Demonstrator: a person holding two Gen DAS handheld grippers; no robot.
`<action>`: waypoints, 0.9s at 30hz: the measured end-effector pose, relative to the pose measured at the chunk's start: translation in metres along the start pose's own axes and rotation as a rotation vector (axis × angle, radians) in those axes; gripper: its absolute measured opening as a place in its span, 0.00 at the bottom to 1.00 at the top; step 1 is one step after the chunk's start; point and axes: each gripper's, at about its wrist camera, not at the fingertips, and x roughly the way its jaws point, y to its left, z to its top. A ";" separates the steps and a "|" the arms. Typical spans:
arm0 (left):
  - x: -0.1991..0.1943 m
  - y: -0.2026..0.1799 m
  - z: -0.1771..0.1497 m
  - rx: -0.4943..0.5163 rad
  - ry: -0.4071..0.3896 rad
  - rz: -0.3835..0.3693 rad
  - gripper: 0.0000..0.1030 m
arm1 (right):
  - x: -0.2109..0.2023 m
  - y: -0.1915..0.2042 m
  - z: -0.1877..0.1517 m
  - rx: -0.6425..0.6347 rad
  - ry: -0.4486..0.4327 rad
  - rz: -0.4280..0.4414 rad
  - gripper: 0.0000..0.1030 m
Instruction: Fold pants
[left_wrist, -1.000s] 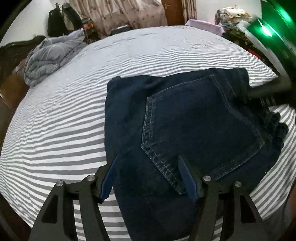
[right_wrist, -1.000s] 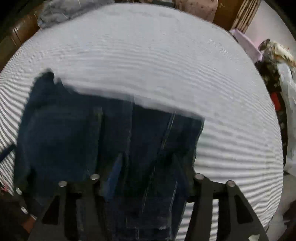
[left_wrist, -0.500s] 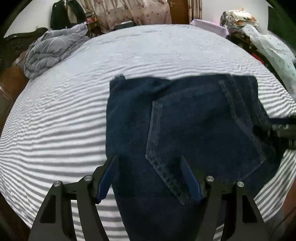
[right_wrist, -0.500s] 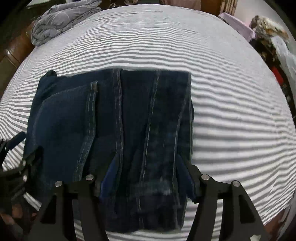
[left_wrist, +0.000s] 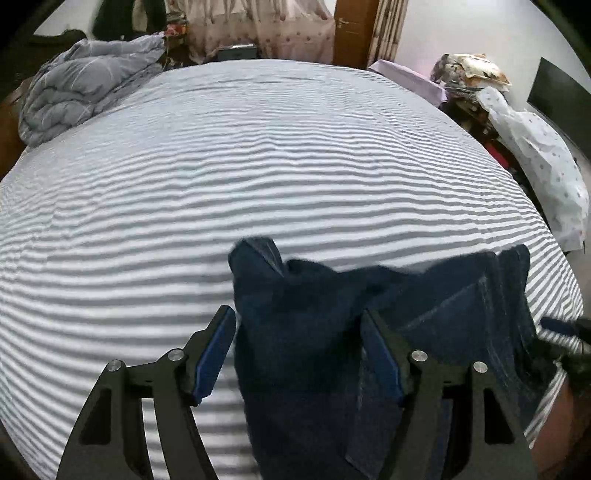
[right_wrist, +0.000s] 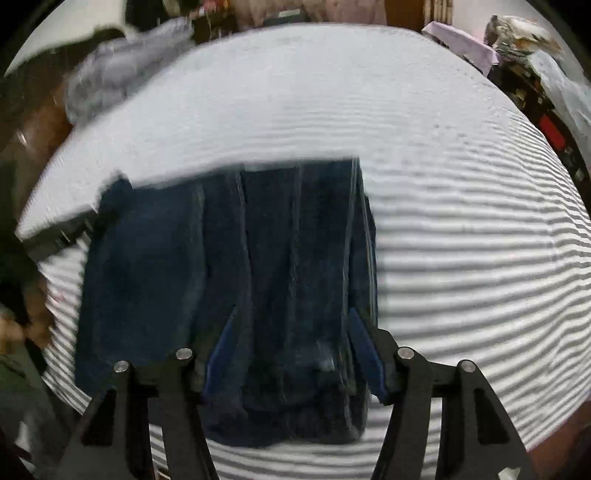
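Dark blue jeans (left_wrist: 306, 295) lie folded into a compact block near the front edge of the striped bed (left_wrist: 258, 166); their far left corner sticks up in a small bump. My left gripper (left_wrist: 299, 350) hovers open over the jeans' left part, its left pad over the sheet, its right pad over denim. In the right wrist view the jeans (right_wrist: 166, 277) show long seams running away from me. My right gripper (right_wrist: 293, 347) is open above their right half, and no cloth is pinched. The right gripper's tip (left_wrist: 561, 328) peeks in at the edge of the left wrist view.
A crumpled grey duvet (left_wrist: 85, 85) lies at the bed's far left corner. Piled clothes and a white spotted cloth (left_wrist: 535, 155) crowd the right side beyond the bed. Curtains and a wooden door (left_wrist: 354, 29) stand behind. Striped sheet stretches wide beyond the jeans.
The left gripper has drawn back toward the near edge, so the jeans sit lower in its view and their far edge looks rumpled. The right gripper shifted slightly; its view is blurred.
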 end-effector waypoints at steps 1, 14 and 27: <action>0.001 0.002 0.002 0.000 -0.006 -0.003 0.68 | -0.002 0.001 0.008 -0.002 -0.020 0.002 0.57; 0.015 0.013 0.005 -0.016 -0.023 -0.044 0.71 | 0.042 0.056 0.091 -0.152 -0.054 -0.025 0.55; 0.066 0.023 0.017 -0.042 0.038 0.029 0.92 | 0.067 0.041 0.094 -0.163 -0.001 -0.094 0.48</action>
